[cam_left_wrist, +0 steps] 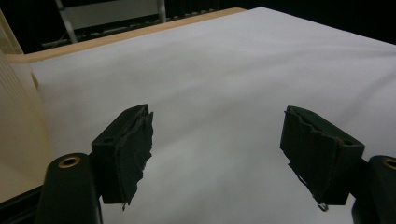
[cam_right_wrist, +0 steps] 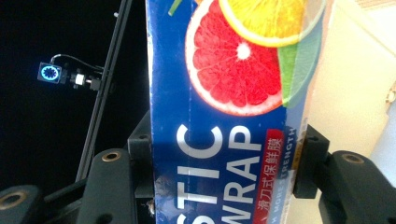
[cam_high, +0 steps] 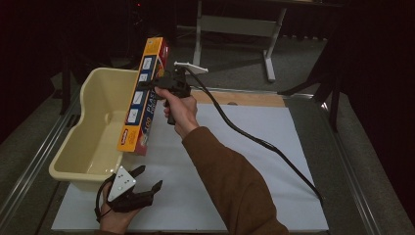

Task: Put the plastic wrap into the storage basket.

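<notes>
A long blue and orange plastic wrap box [cam_high: 144, 95] hangs tilted in the air over the right rim of a cream plastic tub [cam_high: 93, 132]. My right gripper [cam_high: 161, 83] is shut on the box near its upper half. In the right gripper view the box [cam_right_wrist: 229, 116] shows citrus pictures and white lettering, and both black pads [cam_right_wrist: 140, 144] press on its sides. My left gripper [cam_high: 147, 178] rests low at the front left of the white mat, open with nothing between its fingers [cam_left_wrist: 128, 149].
The white mat [cam_high: 235, 147] covers the table, with a wooden strip [cam_high: 240, 99] along its far edge. A black cable [cam_high: 254, 137] trails from the right gripper across the mat. A grey table frame [cam_high: 235, 29] stands behind in the dark.
</notes>
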The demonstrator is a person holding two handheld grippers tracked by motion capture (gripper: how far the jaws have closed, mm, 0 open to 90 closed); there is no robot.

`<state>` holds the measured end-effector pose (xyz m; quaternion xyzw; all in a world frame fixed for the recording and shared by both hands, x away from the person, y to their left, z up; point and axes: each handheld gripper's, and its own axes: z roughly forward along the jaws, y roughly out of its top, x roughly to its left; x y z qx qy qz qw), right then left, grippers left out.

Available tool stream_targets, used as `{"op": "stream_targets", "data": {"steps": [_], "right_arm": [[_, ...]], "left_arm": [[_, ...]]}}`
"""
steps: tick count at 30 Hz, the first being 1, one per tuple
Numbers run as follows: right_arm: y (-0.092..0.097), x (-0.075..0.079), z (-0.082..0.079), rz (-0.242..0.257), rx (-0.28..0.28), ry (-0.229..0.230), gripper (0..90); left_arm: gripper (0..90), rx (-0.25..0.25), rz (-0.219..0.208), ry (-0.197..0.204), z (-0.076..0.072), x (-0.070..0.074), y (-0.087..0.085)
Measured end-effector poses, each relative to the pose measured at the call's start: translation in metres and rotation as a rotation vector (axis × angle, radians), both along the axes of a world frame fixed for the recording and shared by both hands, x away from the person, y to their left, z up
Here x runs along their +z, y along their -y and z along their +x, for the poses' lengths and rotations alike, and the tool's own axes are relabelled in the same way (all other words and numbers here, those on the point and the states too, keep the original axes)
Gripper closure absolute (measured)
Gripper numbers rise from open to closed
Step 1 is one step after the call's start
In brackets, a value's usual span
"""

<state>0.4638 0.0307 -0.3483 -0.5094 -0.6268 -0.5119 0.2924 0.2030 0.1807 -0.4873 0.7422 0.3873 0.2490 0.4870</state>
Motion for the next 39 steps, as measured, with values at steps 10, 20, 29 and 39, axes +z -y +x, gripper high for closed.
{"op": "stream_targets", "data": {"steps": [10, 20, 29, 39], "right_arm": [[-0.034, -0.004, -0.005, 0.012, 0.009, 0.006, 41.6], [-0.064, -0.016, -0.013, 0.01, 0.009, -0.01, 41.6], [-0.075, -0.033, -0.012, -0.015, -0.02, -0.055, 41.5], [-0.083, -0.048, -0.014, -0.036, -0.008, -0.064, 41.5]], "left_arm": [[23.7, -0.011, -0.004, 0.0, -0.001, 0.0, -0.001], [23.2, -0.018, -0.012, -0.002, -0.001, 0.0, -0.001], [23.1, -0.023, -0.011, 0.0, -0.001, 0.0, -0.001], [23.1, -0.022, -0.013, 0.003, -0.001, 0.0, -0.002]]}}
